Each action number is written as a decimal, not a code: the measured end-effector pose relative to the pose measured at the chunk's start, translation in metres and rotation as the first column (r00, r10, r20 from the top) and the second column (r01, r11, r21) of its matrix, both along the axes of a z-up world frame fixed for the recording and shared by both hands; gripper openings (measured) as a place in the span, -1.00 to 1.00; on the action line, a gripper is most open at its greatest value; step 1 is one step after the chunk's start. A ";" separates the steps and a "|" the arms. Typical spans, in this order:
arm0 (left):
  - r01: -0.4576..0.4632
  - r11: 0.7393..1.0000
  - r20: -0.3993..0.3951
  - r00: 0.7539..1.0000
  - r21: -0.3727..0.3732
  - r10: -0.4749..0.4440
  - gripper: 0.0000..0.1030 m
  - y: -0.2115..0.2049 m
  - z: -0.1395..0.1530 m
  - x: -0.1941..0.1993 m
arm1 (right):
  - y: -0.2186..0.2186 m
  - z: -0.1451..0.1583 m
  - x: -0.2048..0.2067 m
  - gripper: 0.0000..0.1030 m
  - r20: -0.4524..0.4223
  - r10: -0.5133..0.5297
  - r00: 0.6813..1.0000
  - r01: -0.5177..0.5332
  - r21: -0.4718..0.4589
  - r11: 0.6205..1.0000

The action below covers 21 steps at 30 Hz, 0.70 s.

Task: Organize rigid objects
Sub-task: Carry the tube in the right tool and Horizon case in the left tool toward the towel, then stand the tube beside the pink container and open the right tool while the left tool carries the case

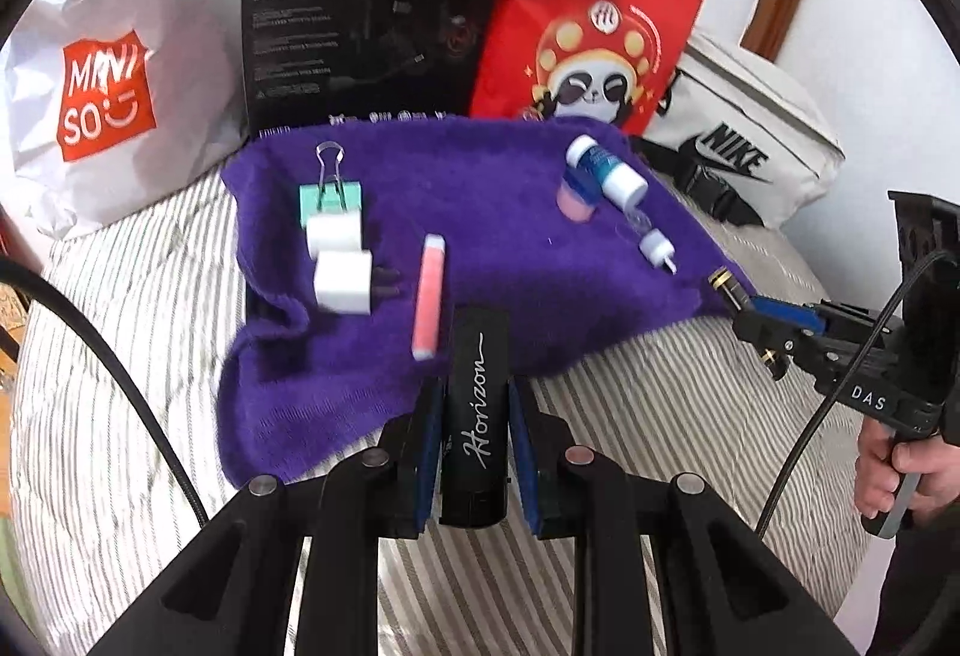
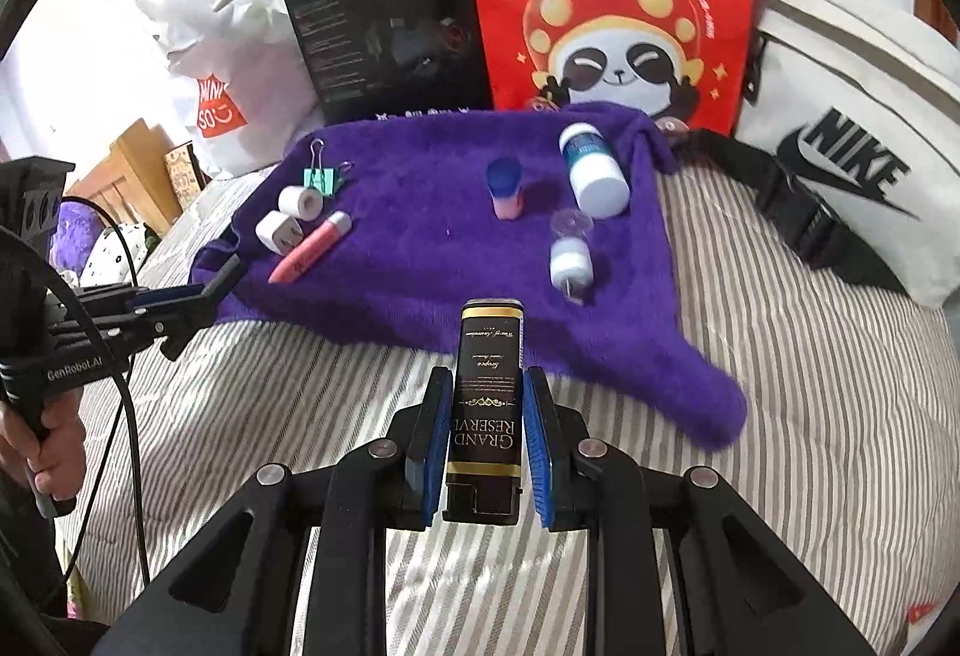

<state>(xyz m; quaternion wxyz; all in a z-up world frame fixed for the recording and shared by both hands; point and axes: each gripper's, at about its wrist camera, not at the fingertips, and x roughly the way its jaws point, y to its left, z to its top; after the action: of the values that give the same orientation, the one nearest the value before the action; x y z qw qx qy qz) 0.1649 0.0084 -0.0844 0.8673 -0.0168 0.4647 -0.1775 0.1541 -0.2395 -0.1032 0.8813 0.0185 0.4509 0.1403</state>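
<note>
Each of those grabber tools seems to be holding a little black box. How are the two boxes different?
The Horizon box in the left gripper is plain black with white cursive lettering. The Grand Reserve box in the right gripper has gold bands and gold print, and its lettering reads upside down in that camera; Horizon's runs lengthwise. Both are slim, dark, upright-sided boxes clamped between blue pads above the striped bedding.

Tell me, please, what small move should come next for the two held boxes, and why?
Probably ease the left hand-held gripper forward and set its black Horizon box on the purple towel beside the pink tube; the other items already lie there, and the right hand-held gripper holds a Grand Reserve box too.
</note>
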 end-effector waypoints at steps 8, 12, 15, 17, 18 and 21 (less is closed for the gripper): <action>-0.005 1.000 0.026 1.000 -0.006 0.005 -0.59 0.005 0.011 0.028 | 0.005 0.004 0.036 -0.54 0.011 0.000 1.000 0.000 0.006 1.000; -0.008 1.000 0.028 1.000 -0.024 0.009 -0.59 0.008 0.012 0.038 | 0.011 0.001 0.057 -0.54 -0.007 -0.002 1.000 0.002 0.009 1.000; -0.014 0.999 0.025 1.000 -0.032 0.015 -0.59 0.009 0.009 0.042 | 0.018 -0.005 0.071 -0.54 -0.013 0.005 1.000 -0.005 0.001 1.000; -0.014 0.999 0.012 1.000 -0.037 0.015 -0.59 0.010 0.005 0.045 | 0.022 -0.013 0.082 -0.54 -0.027 -0.005 1.000 0.004 -0.020 1.000; -0.014 0.999 0.010 1.000 -0.040 0.015 -0.59 0.012 0.004 0.046 | 0.022 -0.017 0.086 -0.54 -0.035 -0.012 0.999 0.011 -0.022 1.000; -0.013 0.999 0.004 1.000 -0.050 0.013 -0.59 0.014 0.001 0.047 | 0.022 -0.030 0.098 -0.54 -0.074 -0.027 0.997 0.025 -0.021 0.999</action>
<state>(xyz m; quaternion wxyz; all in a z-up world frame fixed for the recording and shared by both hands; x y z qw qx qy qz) 0.2123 0.0227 -0.0834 0.8688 -0.0411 0.4581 -0.1835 0.2521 -0.2170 -0.1328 0.8659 0.0206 0.4843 0.1235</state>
